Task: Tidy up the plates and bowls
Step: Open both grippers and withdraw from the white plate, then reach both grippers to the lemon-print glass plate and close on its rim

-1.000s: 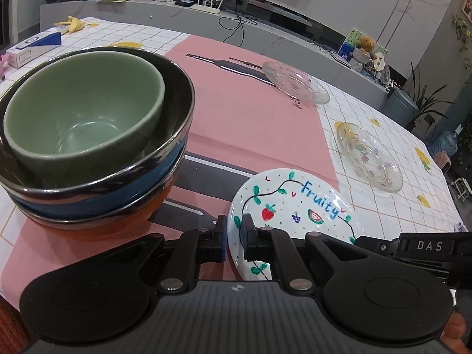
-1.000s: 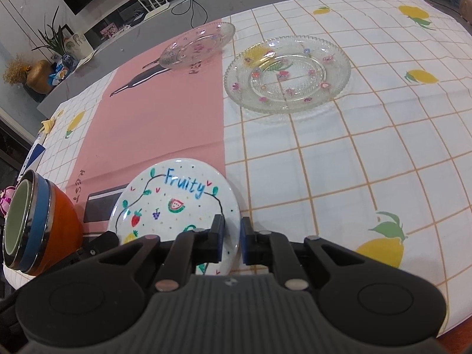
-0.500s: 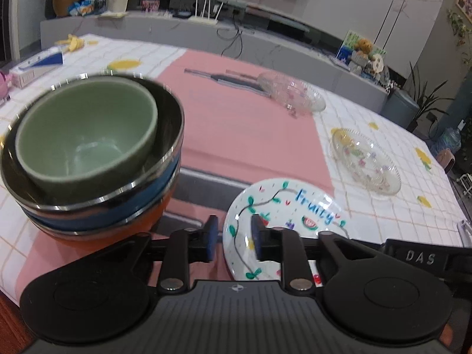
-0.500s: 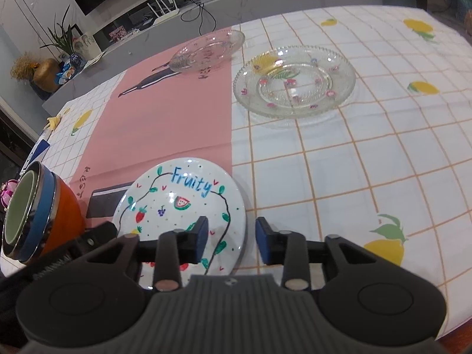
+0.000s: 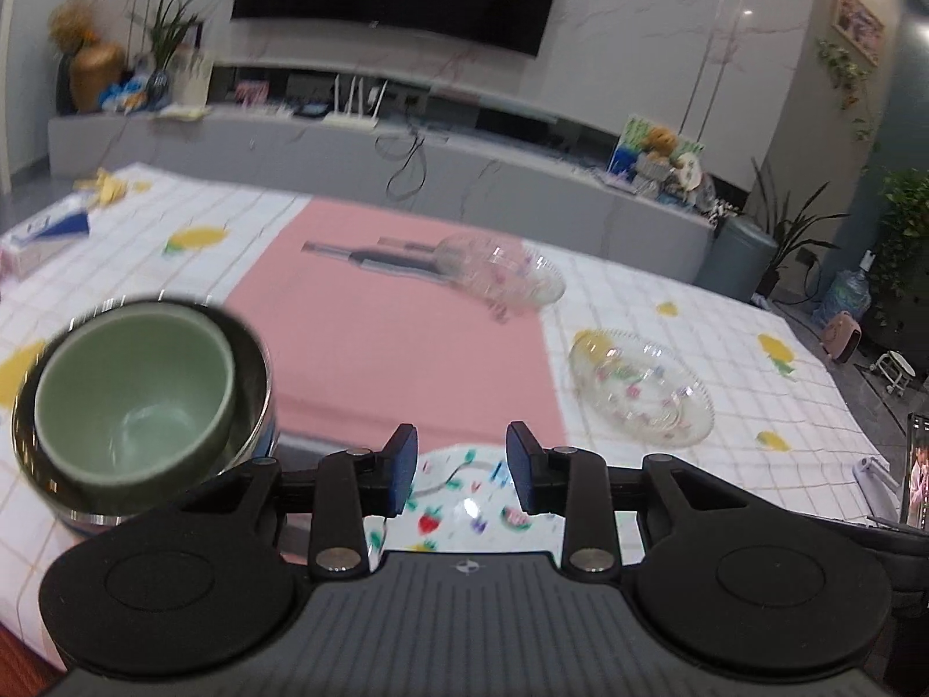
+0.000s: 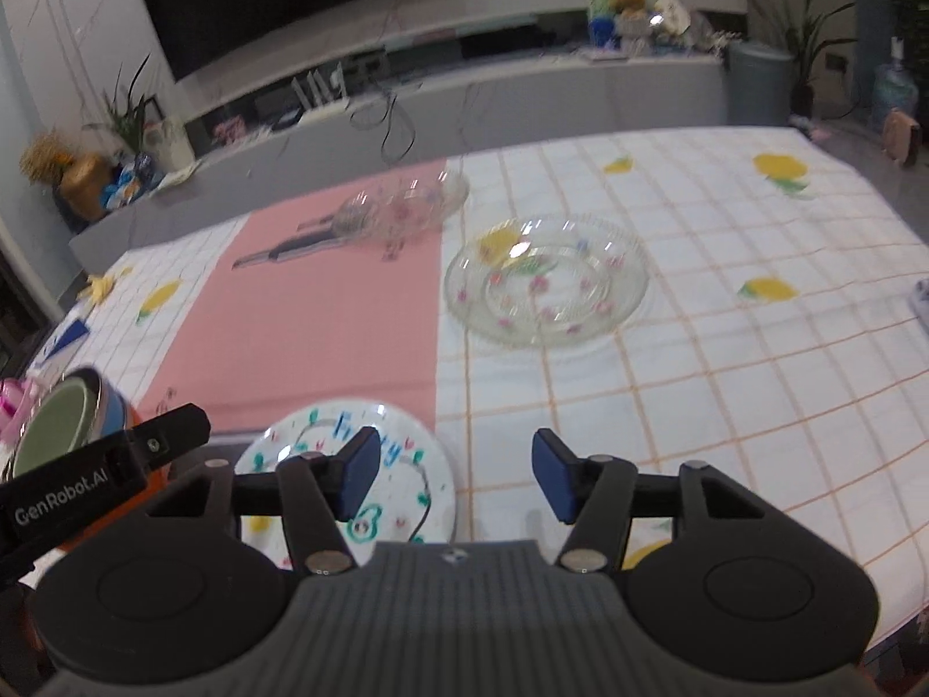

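Left hand-held gripper hovering wide, gripping nothing, over white painted plate; lettering hidden here. Right hand-held gripper also spread wide and empty, showing "GenRobot.AI" on left unit's arm and blurred blue "Fruity" on plate. Green bowl nesting inside stacked bowls at left. Glass plate sitting mid-surface, second glass plate lying farther back.
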`<state>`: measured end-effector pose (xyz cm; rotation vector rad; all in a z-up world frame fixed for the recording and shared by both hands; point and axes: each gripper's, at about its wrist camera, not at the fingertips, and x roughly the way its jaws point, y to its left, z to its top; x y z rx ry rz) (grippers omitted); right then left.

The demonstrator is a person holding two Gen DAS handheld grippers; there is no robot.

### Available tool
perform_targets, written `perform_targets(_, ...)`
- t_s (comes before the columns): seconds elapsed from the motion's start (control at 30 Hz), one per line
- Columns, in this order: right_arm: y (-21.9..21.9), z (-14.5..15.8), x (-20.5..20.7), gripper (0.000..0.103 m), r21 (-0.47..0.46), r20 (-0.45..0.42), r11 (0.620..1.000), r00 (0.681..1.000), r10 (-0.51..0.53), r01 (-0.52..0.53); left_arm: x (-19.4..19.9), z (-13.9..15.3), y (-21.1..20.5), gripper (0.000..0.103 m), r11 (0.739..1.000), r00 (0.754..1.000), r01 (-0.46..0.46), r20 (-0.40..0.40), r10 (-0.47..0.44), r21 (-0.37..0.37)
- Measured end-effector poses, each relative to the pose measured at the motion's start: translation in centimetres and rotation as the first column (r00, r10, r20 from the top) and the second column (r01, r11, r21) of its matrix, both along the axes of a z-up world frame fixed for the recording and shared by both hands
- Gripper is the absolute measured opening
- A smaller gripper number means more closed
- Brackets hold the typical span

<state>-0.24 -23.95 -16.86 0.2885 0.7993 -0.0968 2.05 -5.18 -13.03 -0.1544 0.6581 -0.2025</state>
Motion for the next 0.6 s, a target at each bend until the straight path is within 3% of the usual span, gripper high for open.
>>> perform_targets(0.23, -1.3, 1.1, -0.6, 0.066, -0.029, 0.057, 0.996, 0.995, -0.08, 0.081, 0.6, 1.0, -2.1, 0.038, 0.998, 0.995, 0.049, 0.086, -0.051, 0.031)
perform_targets(0.47, -3.5, 1.3, -0.4, 0.08, -0.009, 0.081, 0.991, 0.988, -0.13, 0.132, 2.0, 1.6, -3.5, 0.054, 0.999, 0.992, 0.035, 0.119, -0.038, 0.025)
perform_targets(0.6, -4.7, 0.9, 0.2, 0.08, 0.016, 0.067, 0.988, 0.985, -0.157, 0.156, 3.0, 1.7, -4.4, 0.054, 0.997, 0.991, 0.062, 0.112, -0.067, 0.046)
